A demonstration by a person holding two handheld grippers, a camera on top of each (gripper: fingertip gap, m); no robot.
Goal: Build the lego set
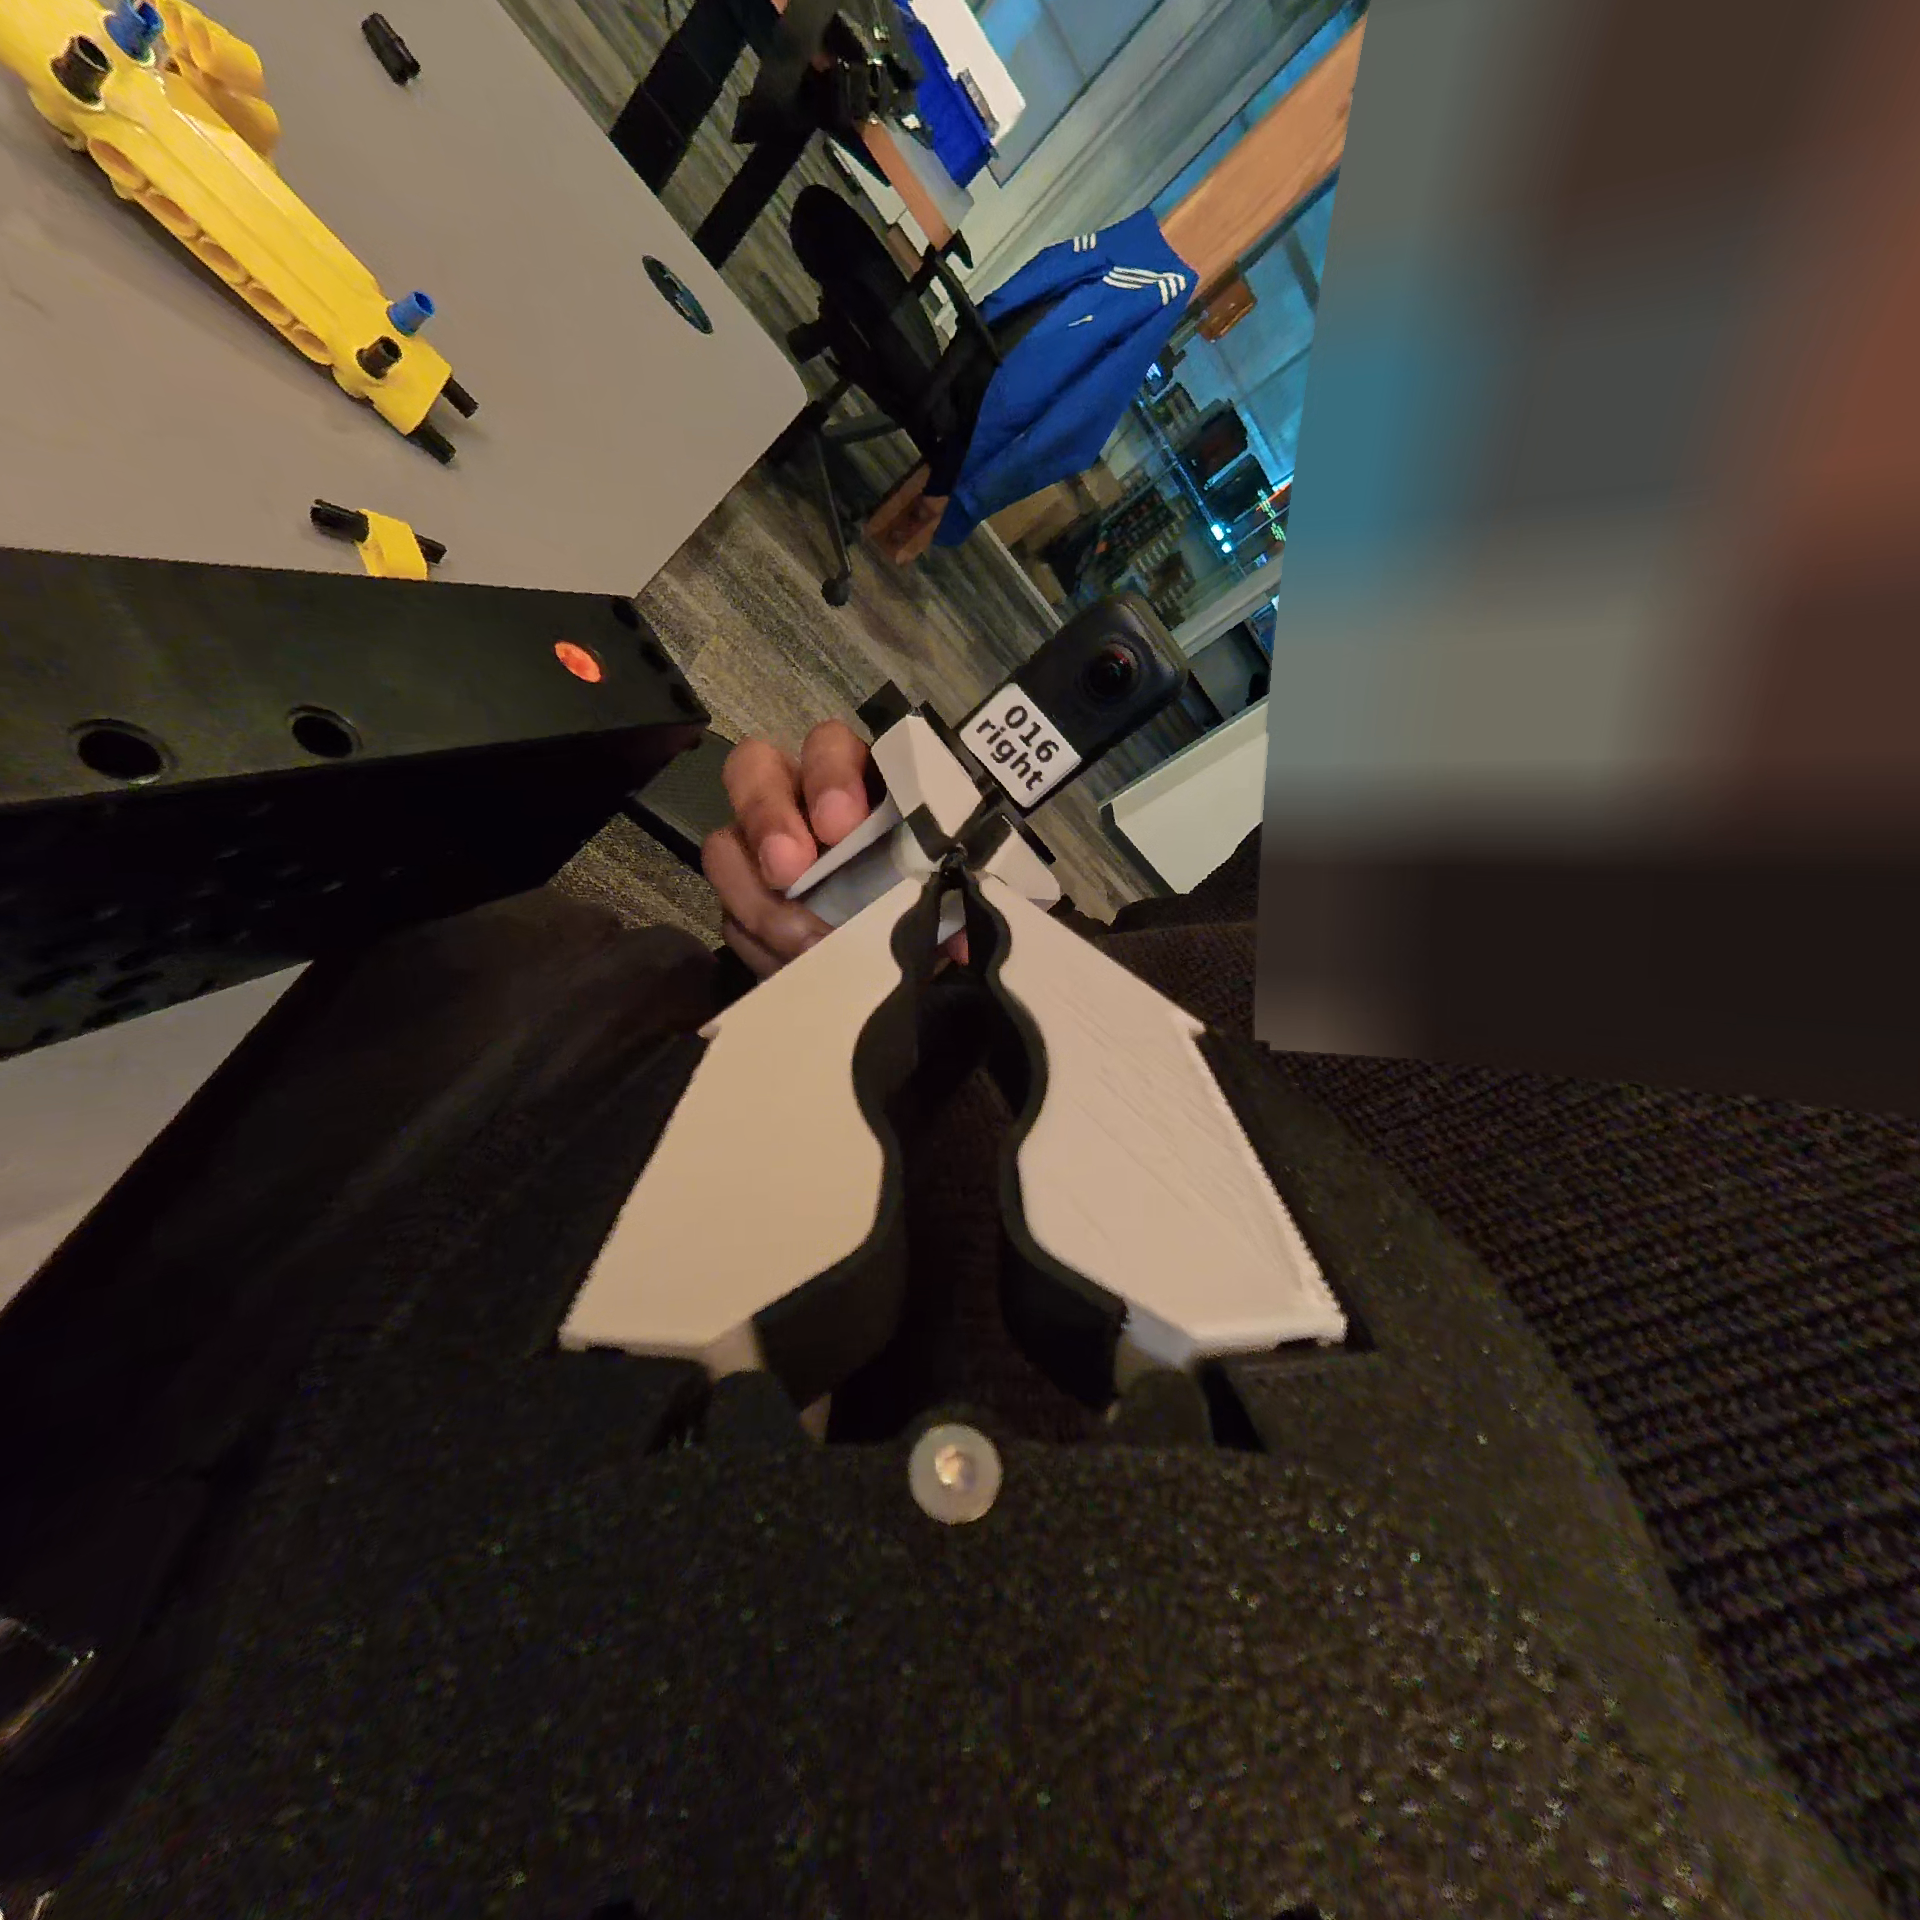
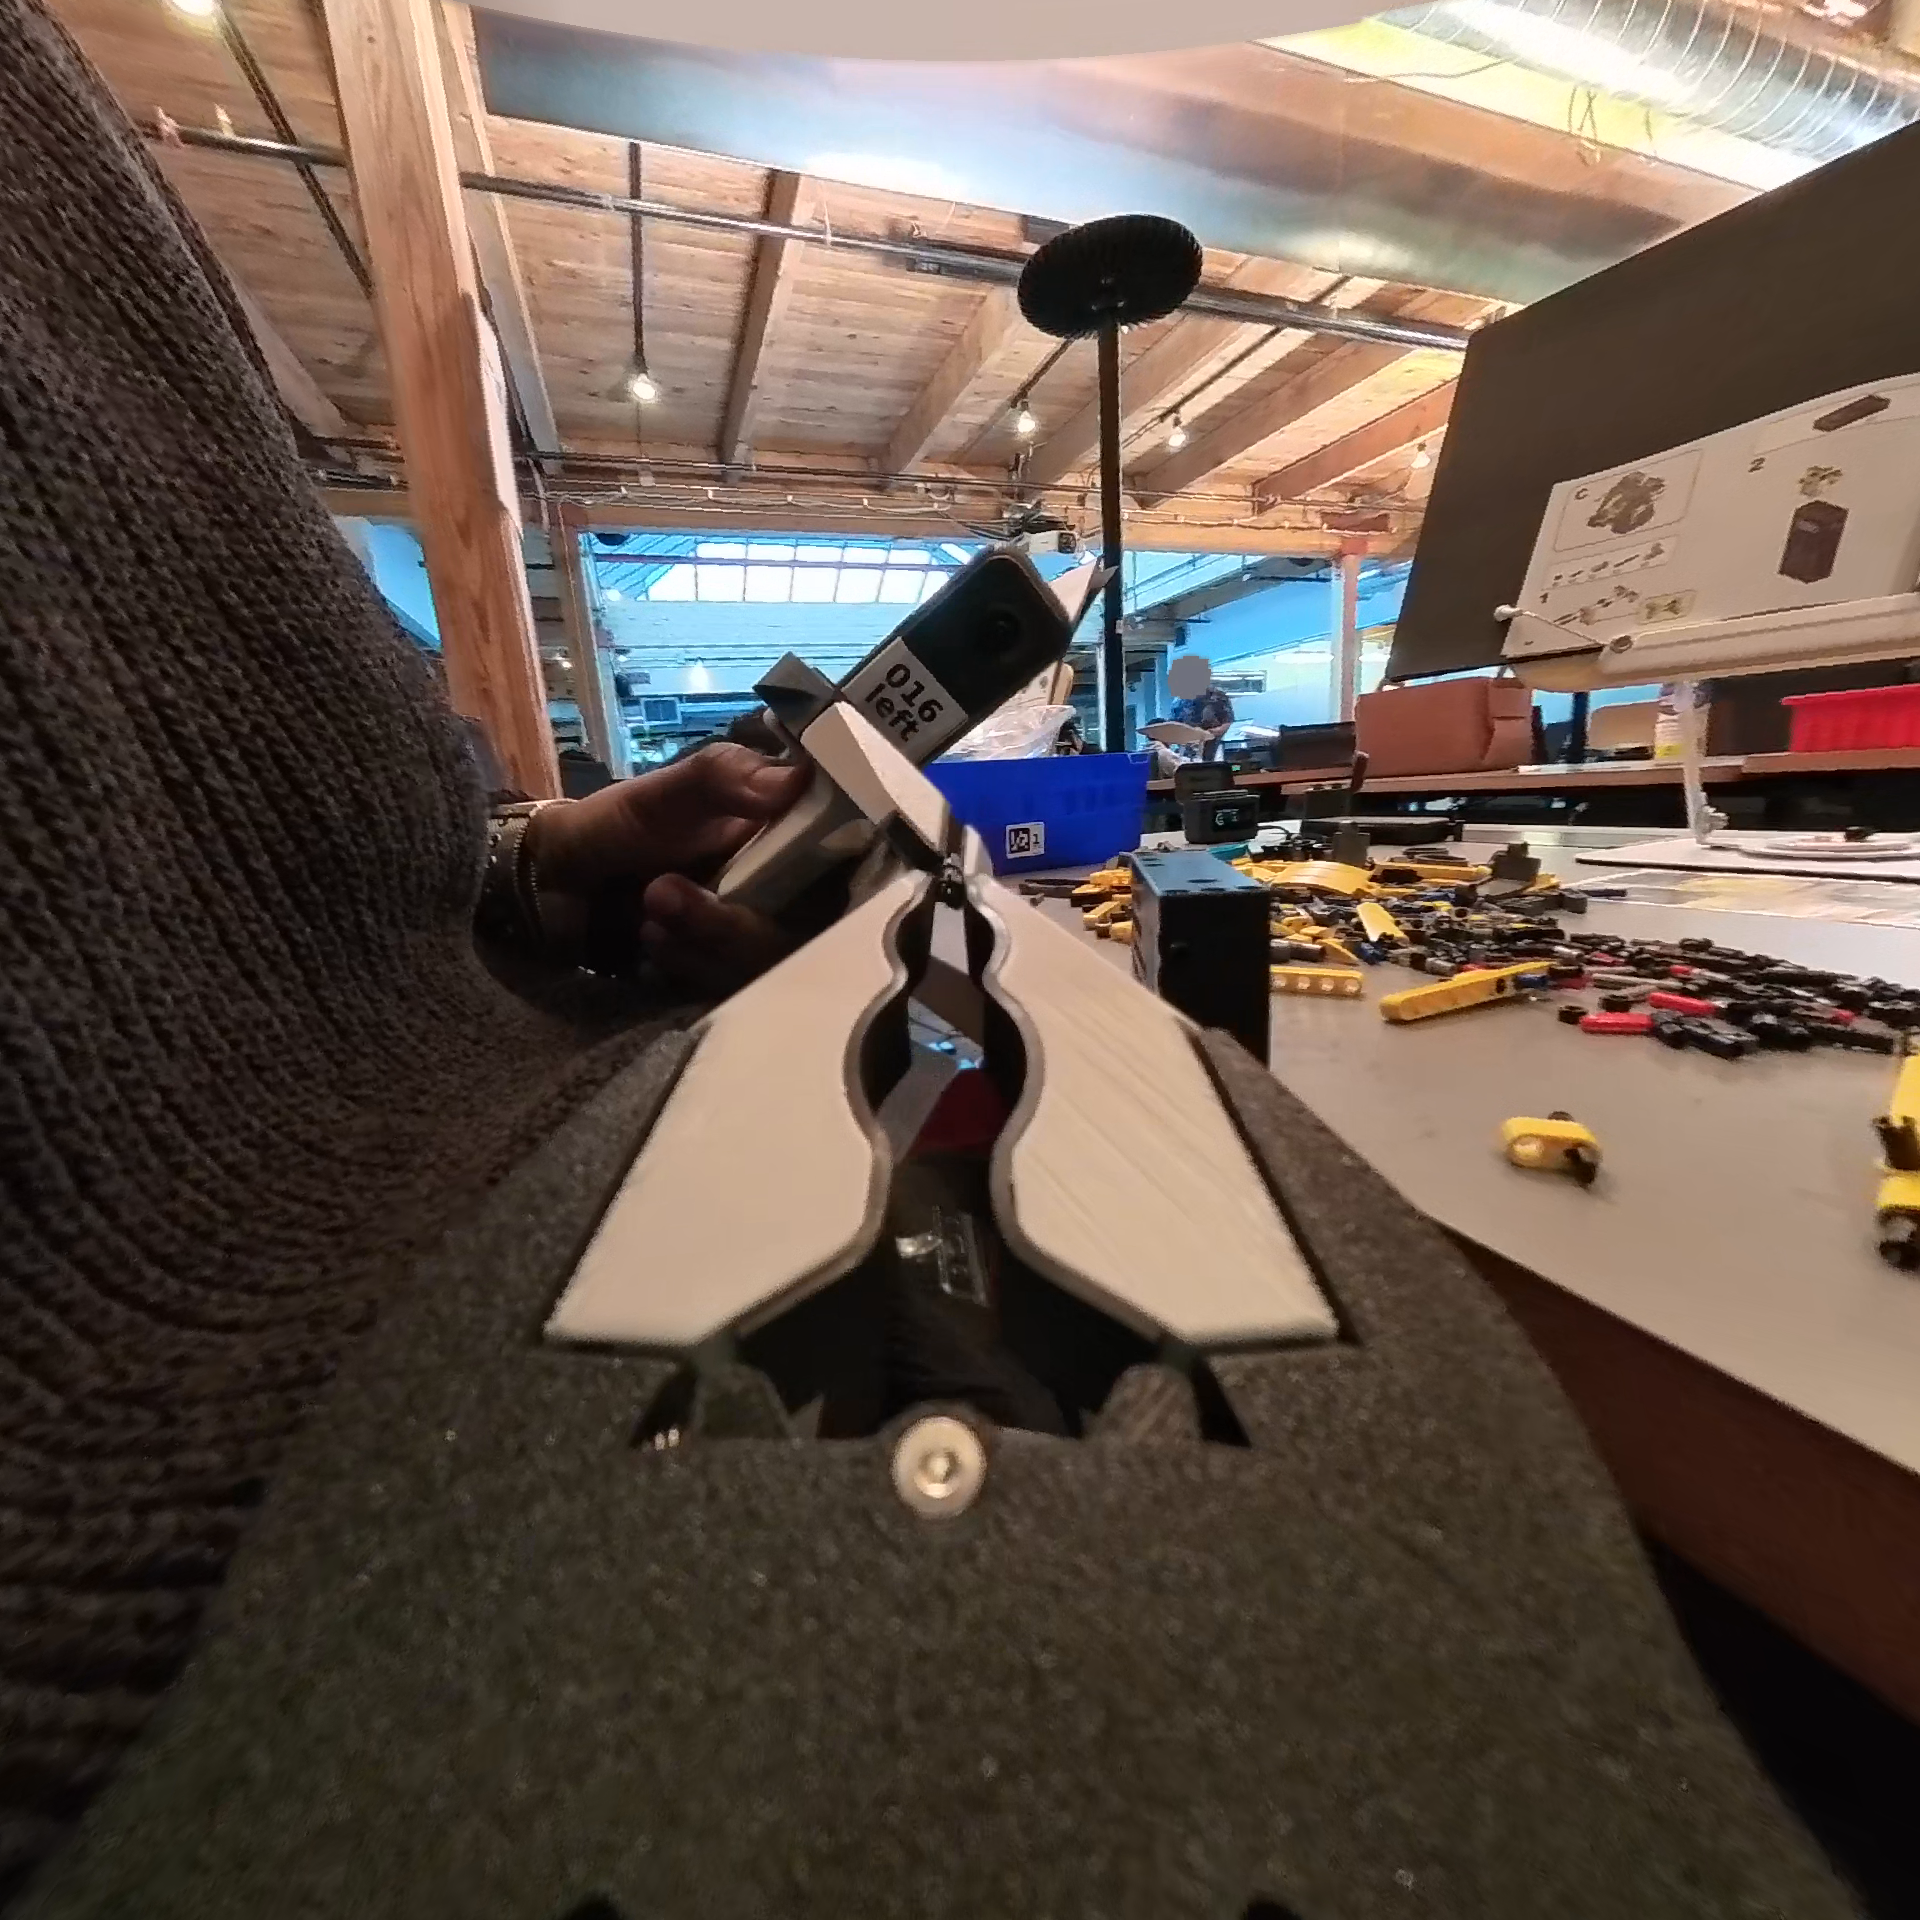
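My left gripper (image 1: 954,885) and my right gripper (image 2: 950,883) point at each other, tip to tip, off the edge of the grey table (image 2: 1558,1299) and above a person's dark knitted sleeve (image 2: 208,831). Both sets of white fingers are closed to a narrow gap. A small black part (image 1: 956,864) is pinched where the tips meet; it also shows in the right wrist view (image 2: 948,885). Its shape is too small to tell. The right gripper (image 1: 961,844) shows in the left wrist view, held by a hand (image 1: 790,831). The left gripper (image 2: 951,868) shows likewise in the right wrist view.
A yellow brick assembly (image 1: 229,208), a small yellow connector (image 1: 390,540) and a black box block (image 2: 1205,935) lie on the table. Many loose black, yellow and red parts (image 2: 1558,966) are spread farther back. An instruction sheet (image 2: 1714,540) rests on a stand. A blue bin (image 2: 1039,800) stands behind. Less than 4 cm separates the two grippers' tips.
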